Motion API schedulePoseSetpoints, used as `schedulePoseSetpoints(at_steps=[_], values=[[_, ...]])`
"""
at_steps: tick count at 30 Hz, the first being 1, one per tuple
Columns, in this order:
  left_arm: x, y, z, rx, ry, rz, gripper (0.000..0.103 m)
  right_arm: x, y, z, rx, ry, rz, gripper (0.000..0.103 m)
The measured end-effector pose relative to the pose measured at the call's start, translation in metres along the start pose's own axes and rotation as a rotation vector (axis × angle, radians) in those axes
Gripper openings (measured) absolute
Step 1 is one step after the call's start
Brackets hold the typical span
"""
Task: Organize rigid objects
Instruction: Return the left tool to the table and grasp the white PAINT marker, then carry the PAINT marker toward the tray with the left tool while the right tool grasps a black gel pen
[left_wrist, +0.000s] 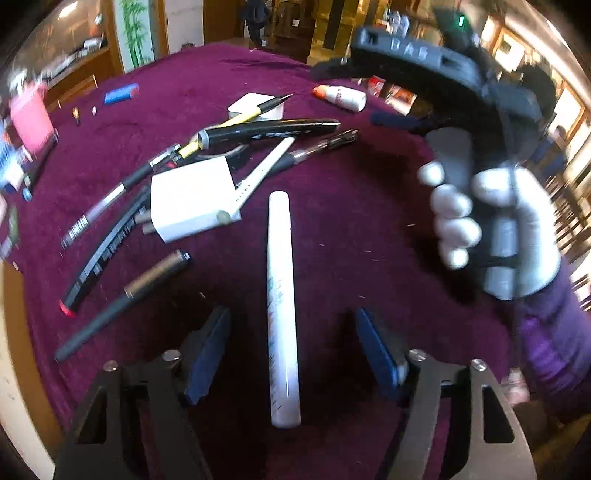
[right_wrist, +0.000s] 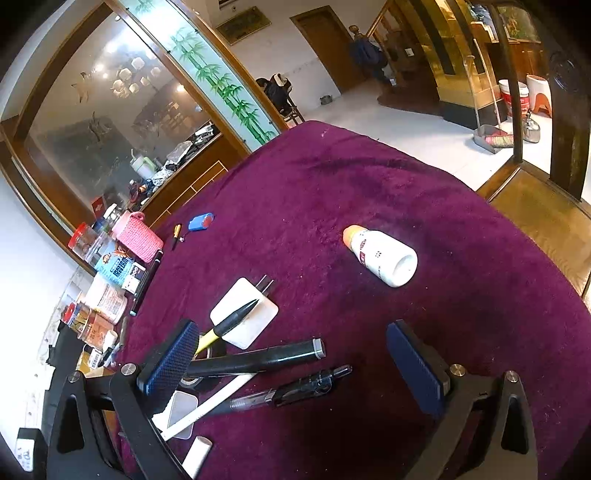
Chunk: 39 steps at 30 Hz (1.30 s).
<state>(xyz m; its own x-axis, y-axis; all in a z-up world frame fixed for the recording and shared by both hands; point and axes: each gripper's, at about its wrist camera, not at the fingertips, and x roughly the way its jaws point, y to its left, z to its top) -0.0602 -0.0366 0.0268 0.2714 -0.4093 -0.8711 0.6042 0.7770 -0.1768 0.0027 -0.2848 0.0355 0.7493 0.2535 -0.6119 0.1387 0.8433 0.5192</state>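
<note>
A long white pen (left_wrist: 282, 306) lies on the purple cloth between the open fingers of my left gripper (left_wrist: 291, 354), untouched. A pile of pens, a black marker (left_wrist: 269, 131) and a white charger block (left_wrist: 192, 199) lie to its left. My right gripper (right_wrist: 295, 354) is open and empty above the cloth; it shows in the left wrist view (left_wrist: 354, 88), held by a gloved hand. Below it lie the black marker (right_wrist: 258, 360), a clear pen (right_wrist: 291, 389) and a white plug adapter (right_wrist: 243, 314). A white bottle with an orange cap (right_wrist: 380, 254) lies on its side beyond.
A blue lighter-like object (right_wrist: 201, 221) and a small dark piece (right_wrist: 176, 234) lie at the far left of the cloth. Jars, boxes and a pink knitted pouch (right_wrist: 138, 236) crowd the table's left edge. The purple cloth (right_wrist: 480, 295) stretches right to the table edge.
</note>
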Motion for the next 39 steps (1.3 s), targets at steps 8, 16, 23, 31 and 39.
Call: schedulePoseSetpoints(at_steps=[8,16,23,31,39], values=[[-0.002,-0.007,0.003,-0.063,-0.039,0.005,0.045,0.002,-0.001,-0.001,-0.003,0.011,-0.02,0.102],[0.019,-0.029,0.019,0.004,-0.089,0.188,0.031,0.003,-0.006,0.0,0.02,0.008,-0.029,0.102],[-0.026,0.014,-0.011,-0.226,-0.19,0.005,0.014,0.006,-0.016,0.002,0.06,0.02,-0.006,0.102],[-0.091,0.028,-0.059,-0.313,-0.315,-0.044,0.014,0.005,-0.028,0.001,0.134,0.029,0.107,0.102],[-0.121,0.044,-0.083,-0.343,-0.384,-0.057,0.014,0.015,0.031,-0.036,-0.074,0.284,0.28,0.103]])
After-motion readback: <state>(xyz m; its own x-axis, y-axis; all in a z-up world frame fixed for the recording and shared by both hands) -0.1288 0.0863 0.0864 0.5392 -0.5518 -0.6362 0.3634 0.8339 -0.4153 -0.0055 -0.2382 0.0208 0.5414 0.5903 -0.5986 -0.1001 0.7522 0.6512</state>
